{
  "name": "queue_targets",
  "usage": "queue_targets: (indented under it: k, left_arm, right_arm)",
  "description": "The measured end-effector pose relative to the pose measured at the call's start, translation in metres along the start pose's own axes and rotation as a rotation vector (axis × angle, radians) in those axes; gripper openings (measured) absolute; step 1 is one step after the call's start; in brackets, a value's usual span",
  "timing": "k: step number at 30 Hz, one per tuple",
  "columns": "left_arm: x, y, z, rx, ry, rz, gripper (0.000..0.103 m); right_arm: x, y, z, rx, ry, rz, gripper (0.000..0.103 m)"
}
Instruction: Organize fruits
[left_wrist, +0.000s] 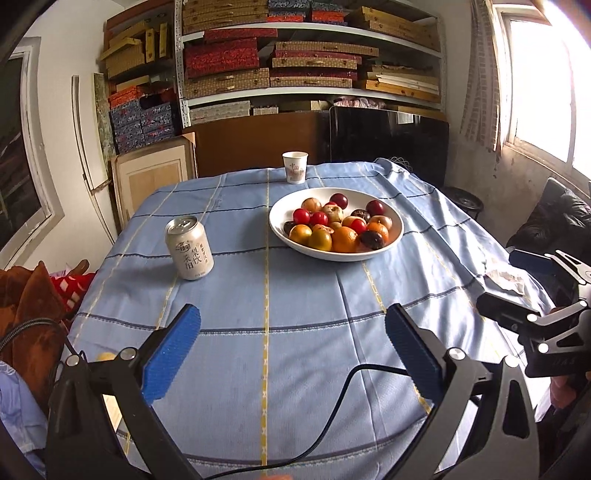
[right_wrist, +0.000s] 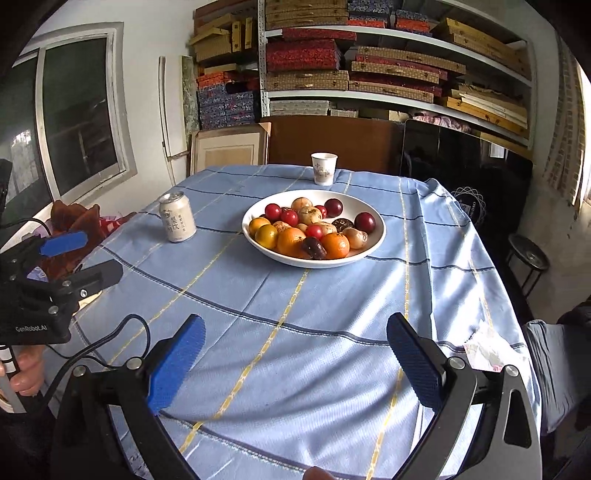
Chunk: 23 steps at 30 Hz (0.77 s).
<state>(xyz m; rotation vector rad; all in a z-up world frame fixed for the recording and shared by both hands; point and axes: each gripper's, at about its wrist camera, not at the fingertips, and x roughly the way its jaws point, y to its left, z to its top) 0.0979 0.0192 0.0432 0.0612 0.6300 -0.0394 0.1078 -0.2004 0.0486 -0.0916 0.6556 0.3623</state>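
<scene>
Left gripper (left_wrist: 293, 354) hangs wide open and empty over the table's near edge; the white bowl (left_wrist: 384, 248) heaped with fruits (left_wrist: 338, 223) sits mid-table, toward the far edge. Right gripper (right_wrist: 295, 356) is likewise spread and empty. Nothing looks loose, so withdraw without snagging the cable (right_wrist: 138, 325).

Both views look forward and downward from the near edge of the tabletop (left_wrist: 266, 295), each past its own wide-open tool: the left tool (left_wrist: 291, 347) and the right tool (right_wrist: 295, 354). The left view sits further left, the right further right. Both share the bowl (left_wrist: 280, 229), can (left_wrist: 189, 247), cup (left_wrist: 294, 167) and shelves (left_wrist: 310, 92) behind.
</scene>
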Motion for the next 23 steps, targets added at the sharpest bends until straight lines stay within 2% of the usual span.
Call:
queue_targets:
  k: [10,23]
  left_arm:
    - [-0.0081,0.0016,-0.0057,-0.006,0.002,-0.003,0.098]
    - [-0.0041,0.0081,-0.0021,-0.025,0.003,0.036,0.098]
  right_arm:
    - [-0.0071,0.0003,-0.0046,0.008,0.000,-0.002,0.099]
    - [-0.0048,-0.0025,-0.0071,0.029,0.011,0.011,0.099]
